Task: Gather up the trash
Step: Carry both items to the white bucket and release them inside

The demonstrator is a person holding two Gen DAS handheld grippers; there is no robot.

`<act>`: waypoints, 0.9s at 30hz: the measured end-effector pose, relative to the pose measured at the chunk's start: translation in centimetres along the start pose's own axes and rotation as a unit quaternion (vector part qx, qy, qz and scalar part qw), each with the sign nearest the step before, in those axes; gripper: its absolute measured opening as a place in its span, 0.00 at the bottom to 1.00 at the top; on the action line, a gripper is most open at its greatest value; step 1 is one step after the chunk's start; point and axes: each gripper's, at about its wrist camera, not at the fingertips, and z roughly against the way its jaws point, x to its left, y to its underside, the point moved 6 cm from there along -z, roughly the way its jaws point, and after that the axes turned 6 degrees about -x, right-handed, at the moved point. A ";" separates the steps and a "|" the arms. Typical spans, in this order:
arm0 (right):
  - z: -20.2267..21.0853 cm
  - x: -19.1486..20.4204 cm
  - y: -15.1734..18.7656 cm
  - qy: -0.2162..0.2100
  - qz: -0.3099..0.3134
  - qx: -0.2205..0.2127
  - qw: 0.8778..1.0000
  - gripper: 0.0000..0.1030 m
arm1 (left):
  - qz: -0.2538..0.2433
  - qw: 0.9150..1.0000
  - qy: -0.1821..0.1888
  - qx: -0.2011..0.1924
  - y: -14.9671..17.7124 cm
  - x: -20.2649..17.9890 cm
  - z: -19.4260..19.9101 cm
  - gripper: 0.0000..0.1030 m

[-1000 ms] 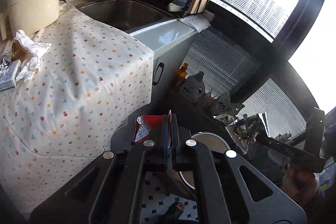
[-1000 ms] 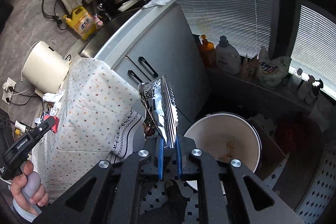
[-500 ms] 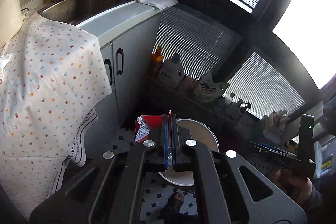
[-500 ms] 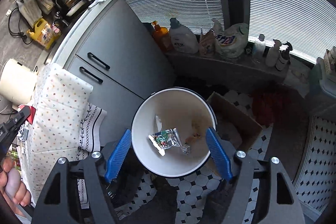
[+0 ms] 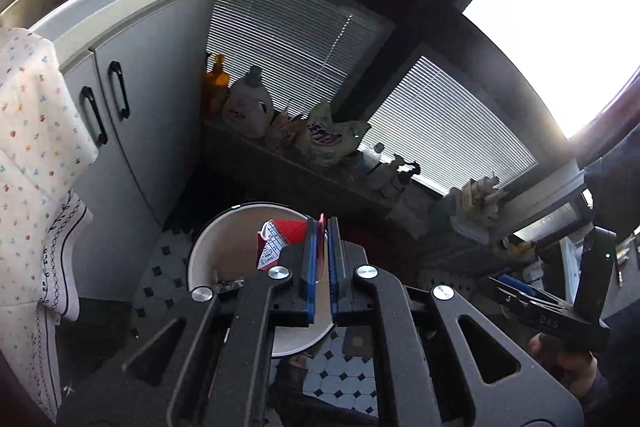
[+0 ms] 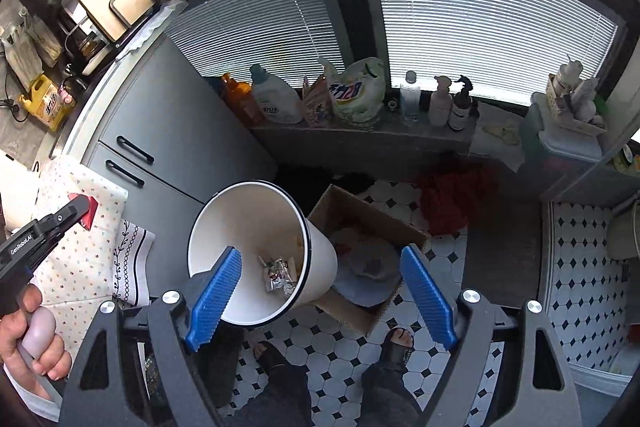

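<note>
Left tongs (image 5: pixel 320 267) opening, red carton (image 5: pixel 280 239) between the pads, poised over the white bin (image 6: pixel 208 227) for release. Right tongs (image 6: pixel 320 291) opening wide, empty; foil wrapper (image 6: pixel 278 273) lies in the bin, at 12 o'clock.

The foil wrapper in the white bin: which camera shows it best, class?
The right wrist view: it looks into the white bin, showing the foil wrapper at the bottom. The left wrist view shows only the bin's rim behind the claw.
</note>
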 end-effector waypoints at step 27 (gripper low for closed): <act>1.1 16.9 -1.4 -0.115 0.109 -0.045 0.986 0.92 | 0.090 0.976 -0.134 -0.143 -0.3 11.1 16.2 0.94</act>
